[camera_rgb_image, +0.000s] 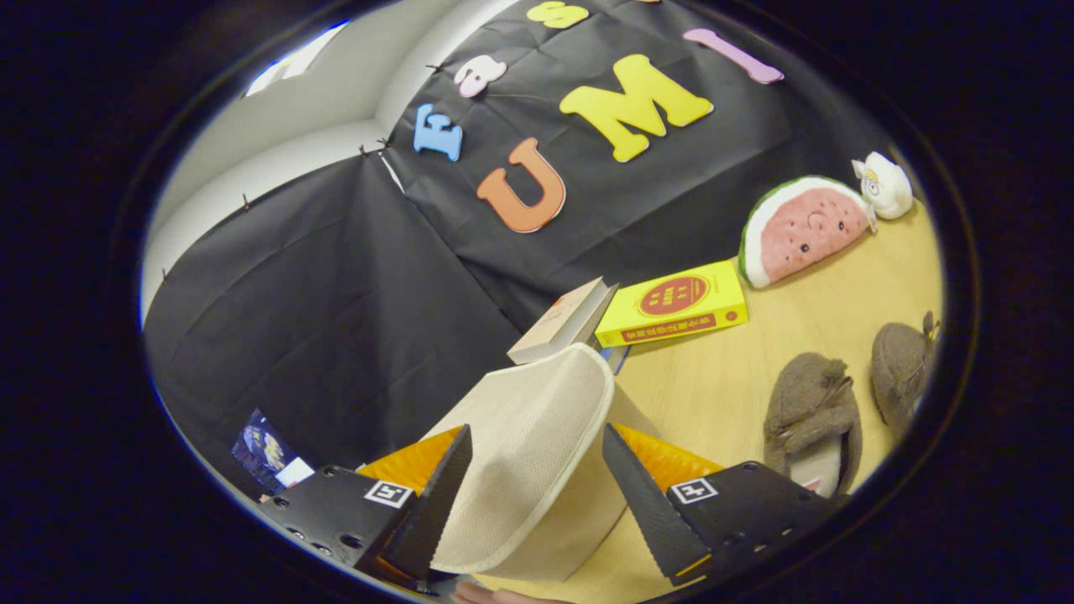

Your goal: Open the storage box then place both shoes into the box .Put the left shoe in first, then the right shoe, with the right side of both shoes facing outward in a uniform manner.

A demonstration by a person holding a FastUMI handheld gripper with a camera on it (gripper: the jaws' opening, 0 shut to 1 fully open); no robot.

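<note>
Gripper: as we look along the gripper (pixel 537 470), its two fingers stand spread apart, one on each side of a raised cream fabric flap.
Box lid: we take the cream flap (pixel 537 453) for the lid of the storage box, tilted up between the fingers; we cannot tell for sure whether either finger touches it.
Storage box: we see orange panels (pixel 671 460) just behind the fingers on both sides of the lid, likely part of the box, though the view is too warped to be certain.
Shoes: two fuzzy brown slippers lie on the wooden table (pixel 722 377) to the right of the fingers; the nearer slipper (pixel 812 419) sits just beside the right finger, the farther slipper (pixel 902 369) beyond it.
Books: we see a yellow book (pixel 675 306) beyond the lid, with a pale book (pixel 560 323) leaning beside it.
Toys: a watermelon plush (pixel 797 231) and a small white plush (pixel 885 184) rest by the black wall.
</note>
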